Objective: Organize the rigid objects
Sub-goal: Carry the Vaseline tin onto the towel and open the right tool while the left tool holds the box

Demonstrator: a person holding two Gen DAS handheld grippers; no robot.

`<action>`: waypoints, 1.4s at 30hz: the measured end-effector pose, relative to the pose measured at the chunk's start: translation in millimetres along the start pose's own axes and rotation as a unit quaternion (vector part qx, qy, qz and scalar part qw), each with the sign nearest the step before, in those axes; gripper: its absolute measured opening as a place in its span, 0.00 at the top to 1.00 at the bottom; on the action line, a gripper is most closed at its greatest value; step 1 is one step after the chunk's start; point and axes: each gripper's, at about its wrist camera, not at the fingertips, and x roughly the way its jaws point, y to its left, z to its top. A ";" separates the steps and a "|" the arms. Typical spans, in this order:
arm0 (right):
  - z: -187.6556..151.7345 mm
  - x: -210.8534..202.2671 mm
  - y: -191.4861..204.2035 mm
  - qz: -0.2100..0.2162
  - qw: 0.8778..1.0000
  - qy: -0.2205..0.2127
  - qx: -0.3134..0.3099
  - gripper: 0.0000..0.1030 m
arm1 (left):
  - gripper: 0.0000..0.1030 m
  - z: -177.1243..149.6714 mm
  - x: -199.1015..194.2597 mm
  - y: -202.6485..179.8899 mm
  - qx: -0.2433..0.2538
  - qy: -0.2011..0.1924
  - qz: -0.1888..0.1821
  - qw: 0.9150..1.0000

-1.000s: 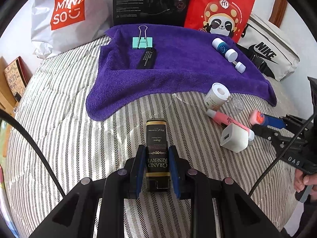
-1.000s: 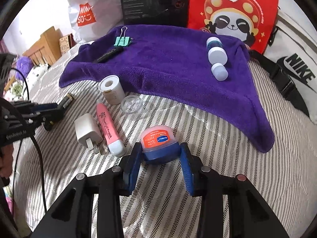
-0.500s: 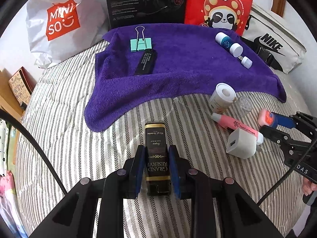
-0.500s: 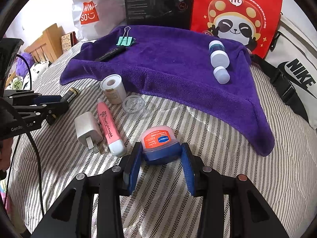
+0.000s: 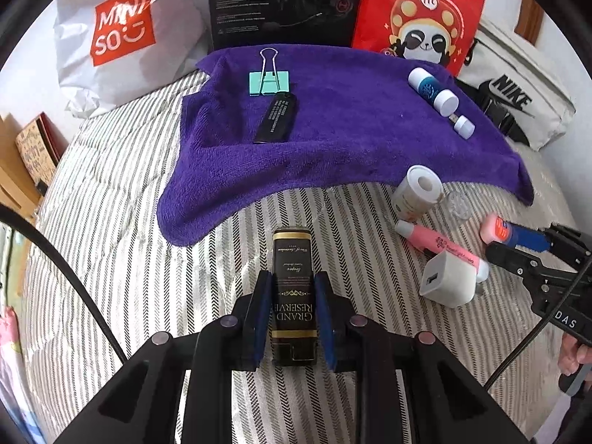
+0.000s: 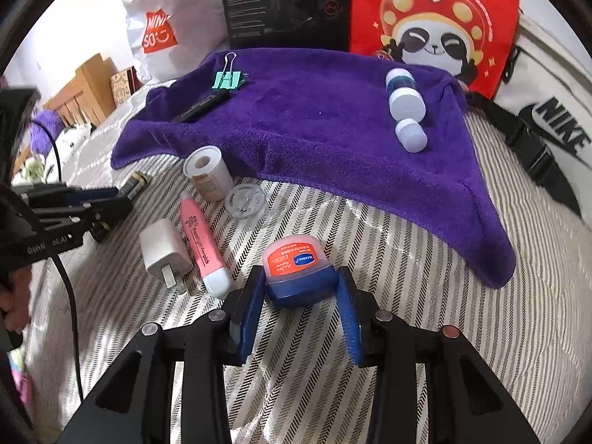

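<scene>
Both grippers grip (black box (image 5: pixel 293 296), balm tub (image 6: pixel 299 272))

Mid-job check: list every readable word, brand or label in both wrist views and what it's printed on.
"GRAND RESERVE": black and gold box, held in left gripper.
"MINISO": white plastic bag.
"NIKE": white canvas bag.
"DAS": right gripper body.
Too small or blurred: pink and blue balm jar label, pink tube, black flat stick, black carton, red panda bag.

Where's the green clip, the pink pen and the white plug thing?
green clip (image 5: pixel 268 82): left wrist view, on its green body.
pink pen (image 6: pixel 199 235): right wrist view, middle of its pink barrel.
white plug (image 6: pixel 160 246): right wrist view, on its white top face.
</scene>
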 end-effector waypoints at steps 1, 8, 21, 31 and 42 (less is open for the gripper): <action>0.6 -2.6 -2.4 0.007 1.000 0.001 0.007 0.63 | 0.78 -0.5 -2.0 0.6 -0.003 -0.002 -0.004 1.000; 6.6 -25.6 -7.3 -0.004 1.000 -0.015 0.008 0.63 | 0.78 3.8 -21.0 0.3 -0.010 -0.022 -0.017 1.000; 21.2 -45.5 -25.5 -0.002 0.999 -0.029 0.029 0.63 | 0.78 29.8 -41.6 -7.8 0.010 -0.045 -0.020 0.999; 45.1 -44.7 -40.5 0.001 0.999 -0.037 0.038 0.63 | 0.78 63.9 -36.9 -9.6 0.016 -0.051 -0.024 0.998; 75.3 -12.4 -63.4 0.002 0.998 -0.011 0.064 0.63 | 0.78 95.7 -16.9 -8.2 0.025 -0.046 -0.034 0.998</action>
